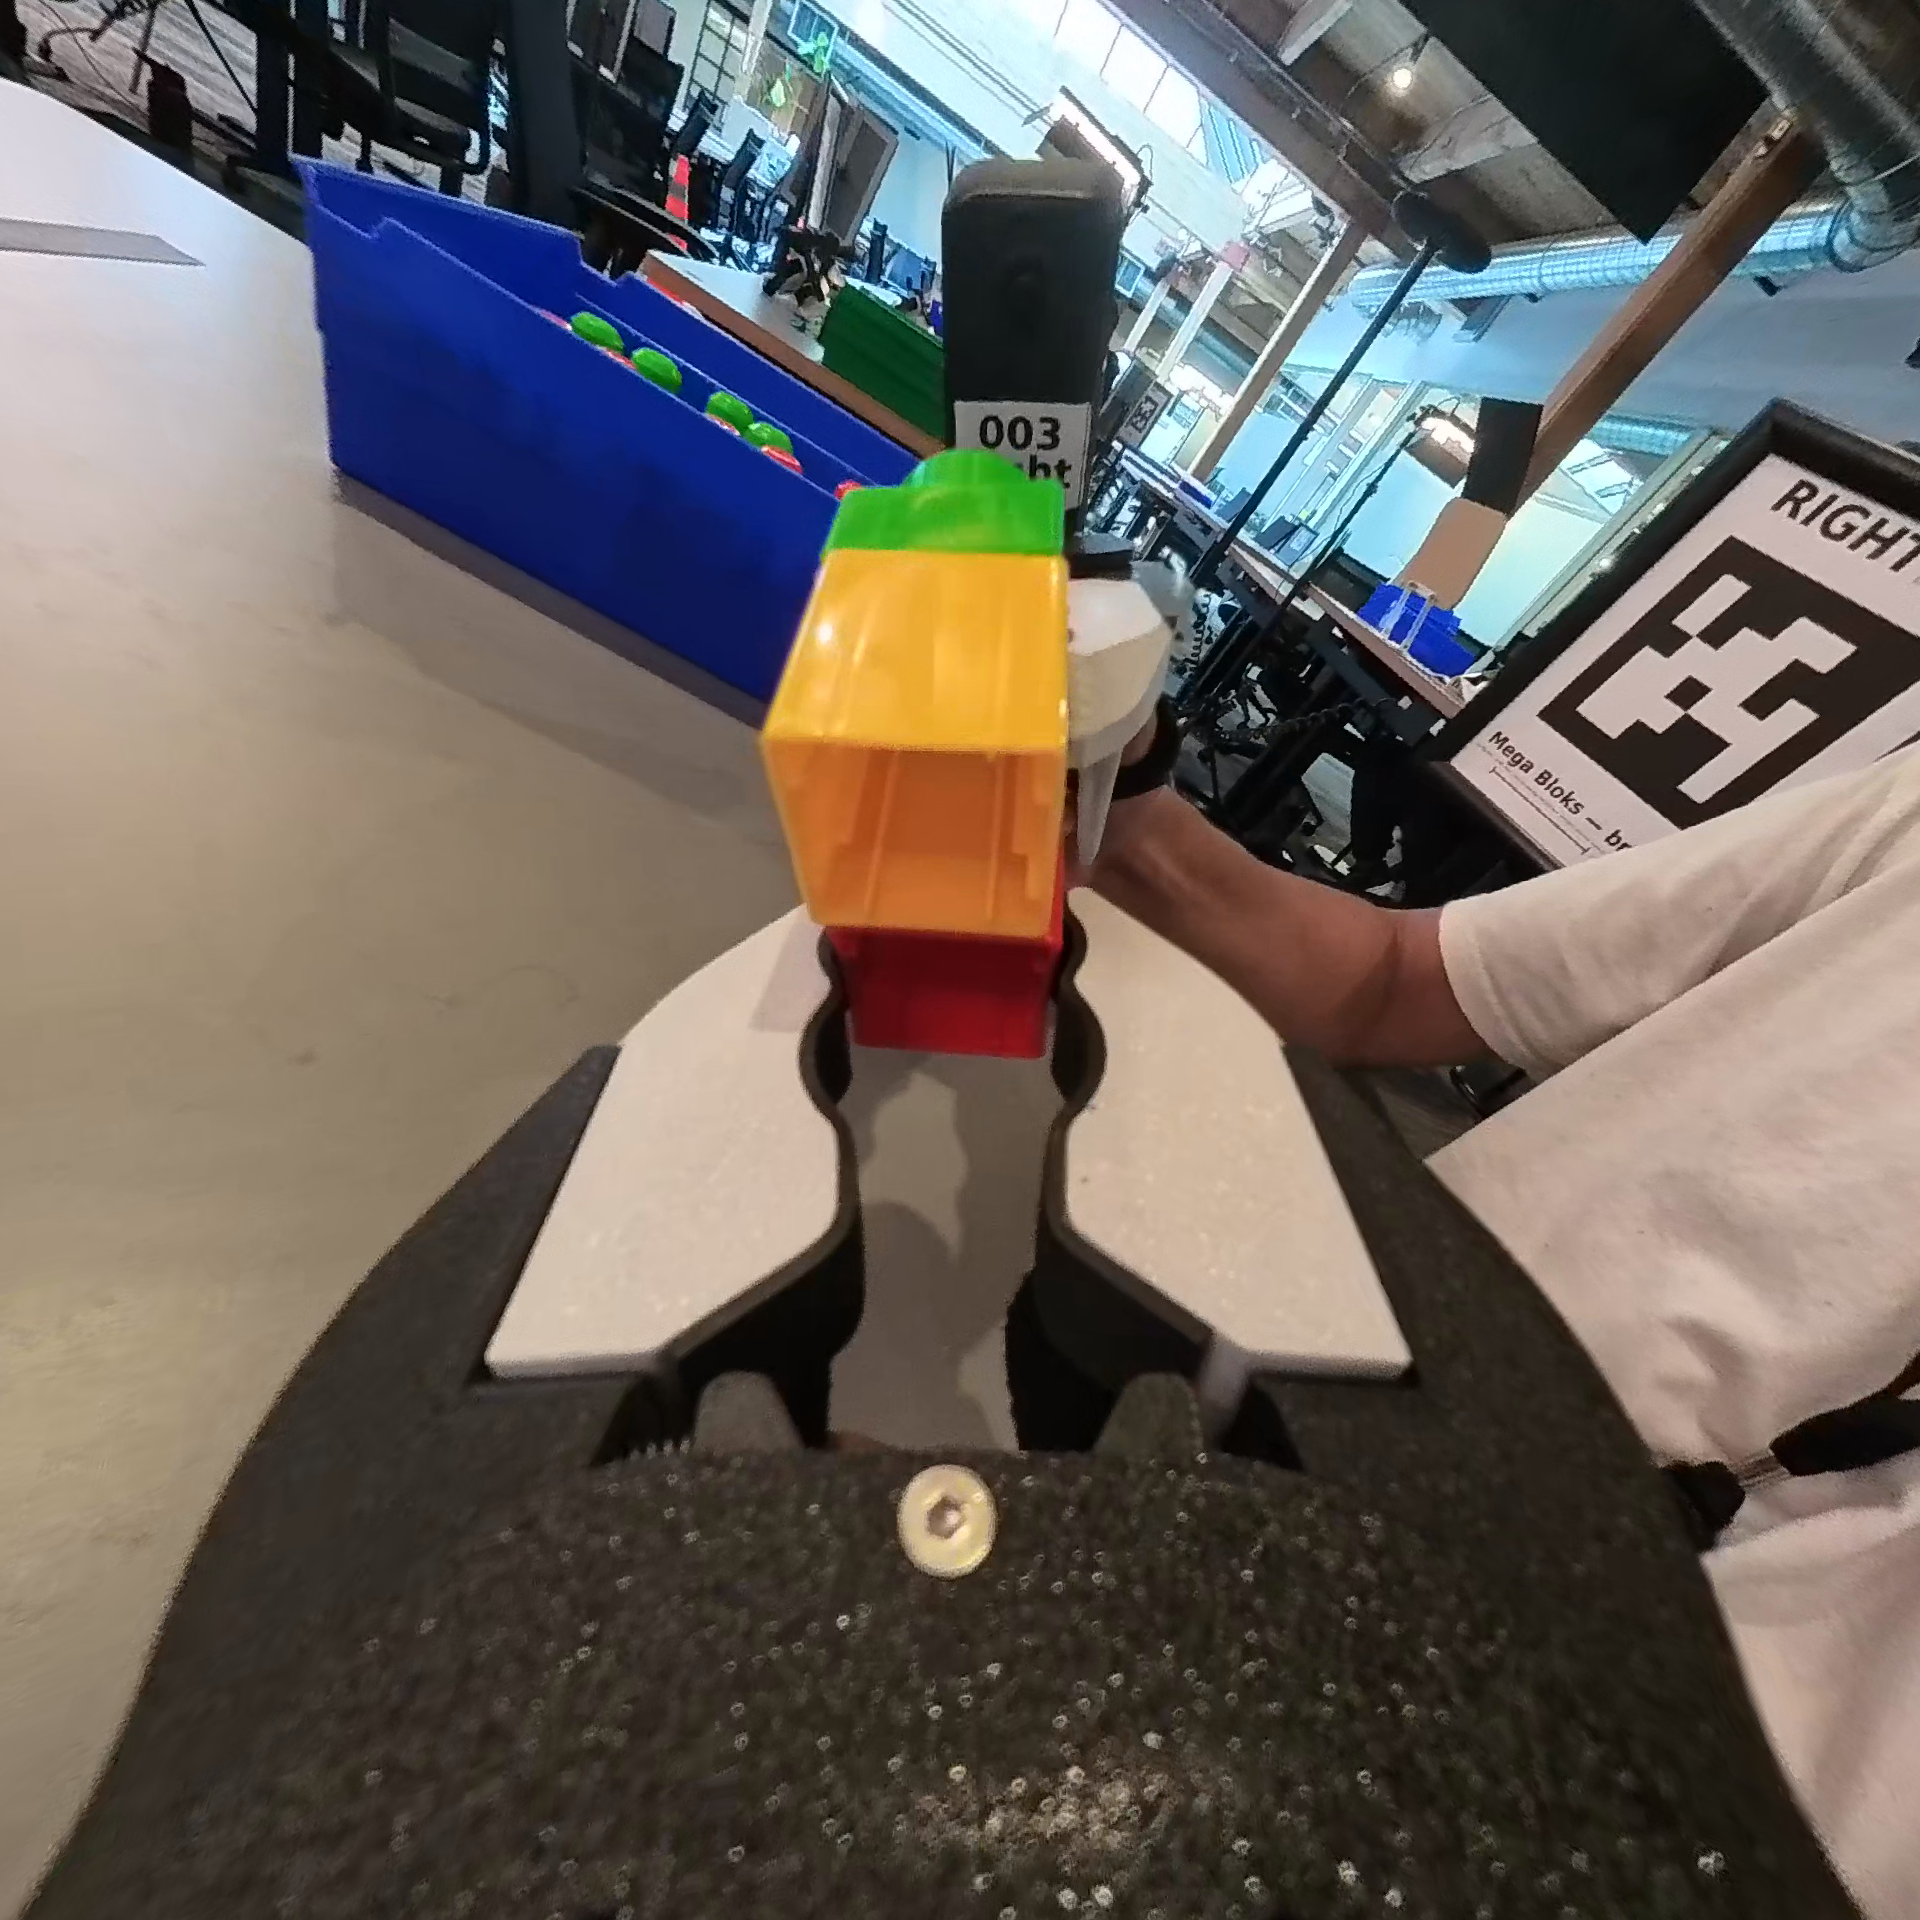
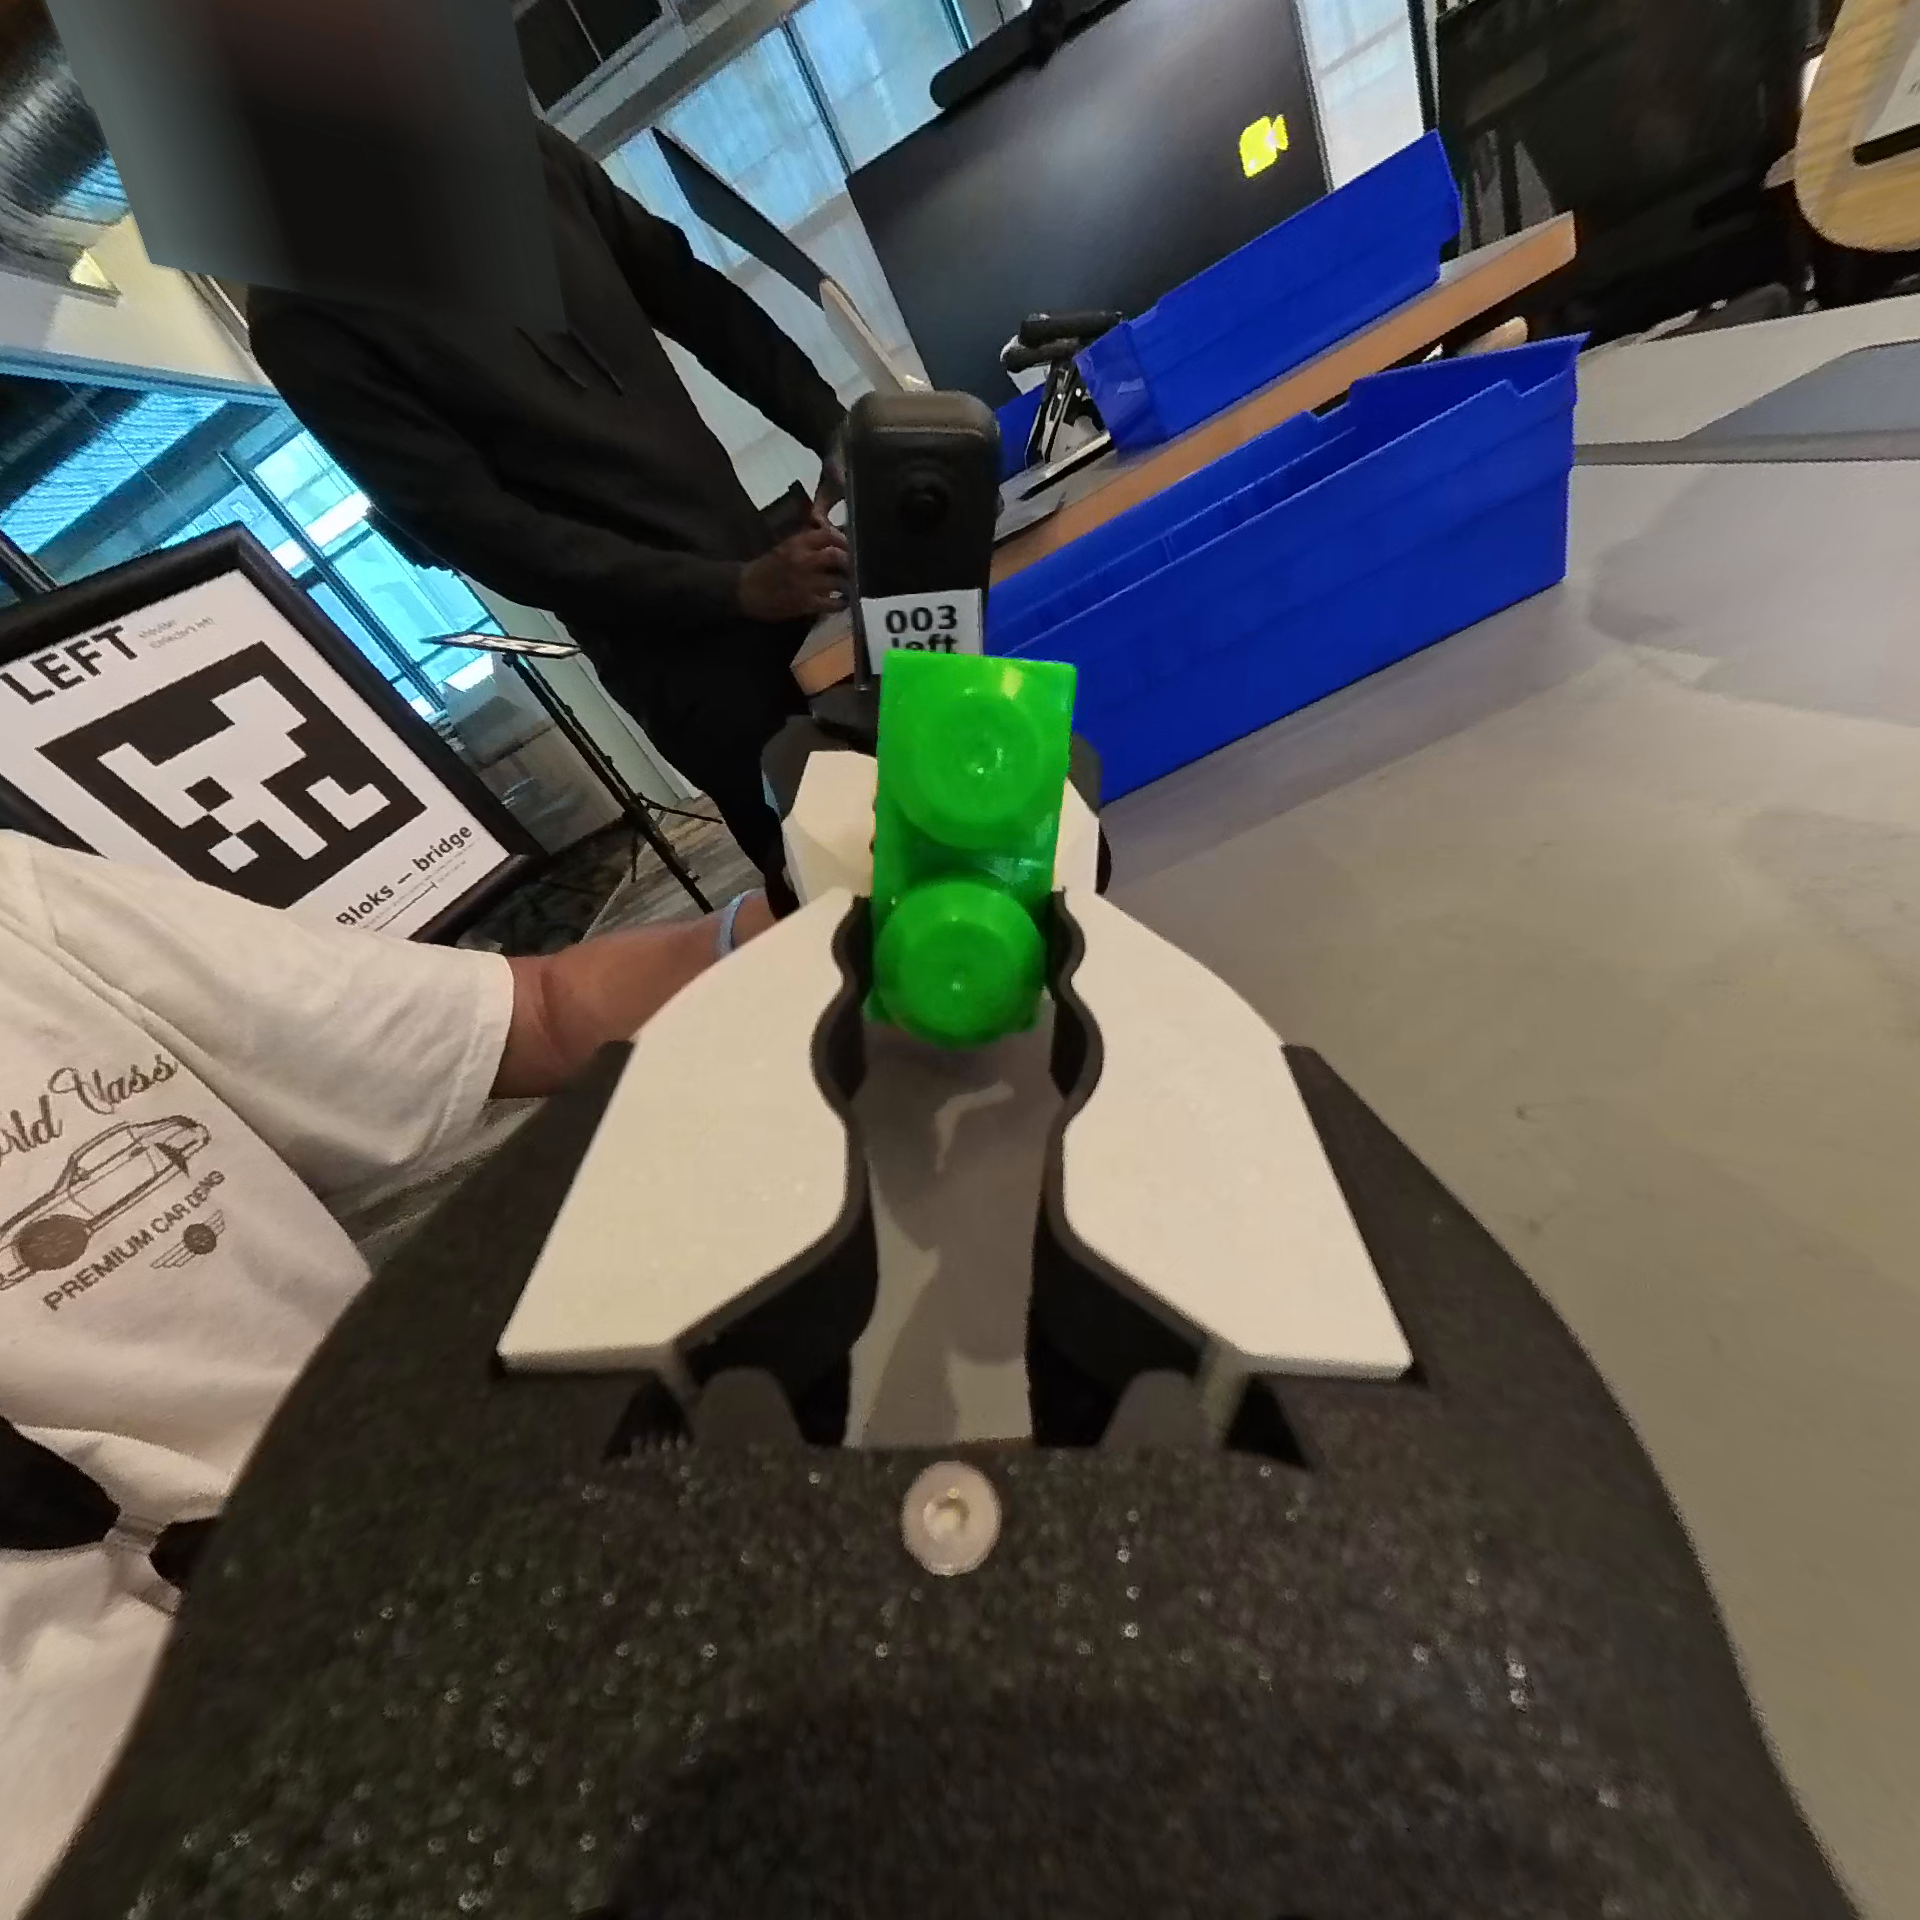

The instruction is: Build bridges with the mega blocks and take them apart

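- Your left gripper (image 1: 945, 987) has its jaws pinched on the red block (image 1: 940, 992), the nearest piece of a three-block stack held up off the table.
- The yellow block (image 1: 925, 738) sits against the red one, turned so that its hollow underside faces your left camera, and the green block (image 1: 951, 509) caps the far end of the stack.
- Your right gripper (image 2: 956, 961) has its jaws clamped on that same green block (image 2: 971, 831), whose two round studs face your right camera; the near stud sits right between the fingertips.
- The two grippers meet head-on across the stack: each wrist view shows the other gripper's white fingers and black camera post just behind the blocks.
- Your forearm (image 1: 1268, 945) and white sleeve (image 1: 1662, 935) reach in from the right of the left view.
- The grey table (image 1: 312, 831) lies below and to the left, well apart from the lifted blocks.
- A blue bin (image 1: 540, 436) stands farther back on the table, holding loose green and red blocks (image 1: 655, 369).
- In the right view the blue bin (image 2: 1351, 540) sits beyond the grippers, with a second blue bin (image 2: 1299, 281) on a wooden surface behind it.
- A framed marker board (image 2: 239, 738) leans at the left of that view, and a person in dark clothing (image 2: 499, 416) stands behind it.
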Demonstrator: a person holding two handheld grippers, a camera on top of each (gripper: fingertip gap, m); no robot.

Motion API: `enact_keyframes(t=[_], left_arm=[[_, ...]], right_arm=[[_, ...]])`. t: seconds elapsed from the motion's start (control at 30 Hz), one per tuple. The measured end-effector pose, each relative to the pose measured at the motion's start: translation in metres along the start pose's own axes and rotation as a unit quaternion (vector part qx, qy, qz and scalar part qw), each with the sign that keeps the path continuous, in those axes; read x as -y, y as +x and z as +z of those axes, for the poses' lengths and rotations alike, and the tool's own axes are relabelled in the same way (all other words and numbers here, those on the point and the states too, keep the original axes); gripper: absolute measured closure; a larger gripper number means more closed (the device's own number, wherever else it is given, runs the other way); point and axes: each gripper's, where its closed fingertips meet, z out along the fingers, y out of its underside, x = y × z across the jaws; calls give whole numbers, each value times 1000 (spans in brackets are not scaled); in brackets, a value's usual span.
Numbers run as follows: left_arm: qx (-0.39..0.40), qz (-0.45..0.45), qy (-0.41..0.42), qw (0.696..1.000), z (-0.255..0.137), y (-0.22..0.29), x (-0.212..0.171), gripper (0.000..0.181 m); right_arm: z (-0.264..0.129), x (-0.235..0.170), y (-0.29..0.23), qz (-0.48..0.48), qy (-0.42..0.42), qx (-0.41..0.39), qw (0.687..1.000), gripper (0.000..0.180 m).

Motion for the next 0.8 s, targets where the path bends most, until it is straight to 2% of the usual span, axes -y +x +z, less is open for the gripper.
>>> enact_keyframes(t=[0.07,0.13,0.23,0.43,0.57,0.6,0.67,0.77,0.8], left_arm=[[2,5,-8,1000,0,-1,-2,146],[0,7,-27,1000,2,-1,-8,146],[6,13,-40,999,7,-1,-13,146],[5,-12,-11,1000,6,-3,-5,145],[40,20,7,999,4,-9,1,140],[66,47,12,997,2,-13,3,132],[156,110,30,981,-7,-29,10,101],[316,181,53,930,-33,-60,26,83],[354,196,61,913,-42,-65,31,83]], right_arm=[[0,-1,0,13,-5,3,1000,148],[3,-1,0,31,-6,10,999,137],[6,-5,1,24,-15,3,1000,145],[8,-1,4,13,20,-15,1000,145],[8,3,6,-7,14,-42,999,145],[5,7,7,-13,15,-55,998,145],[-8,16,10,-25,17,-97,995,145],[-38,33,11,-36,27,-171,984,145],[-52,40,10,-39,33,-201,978,145]])
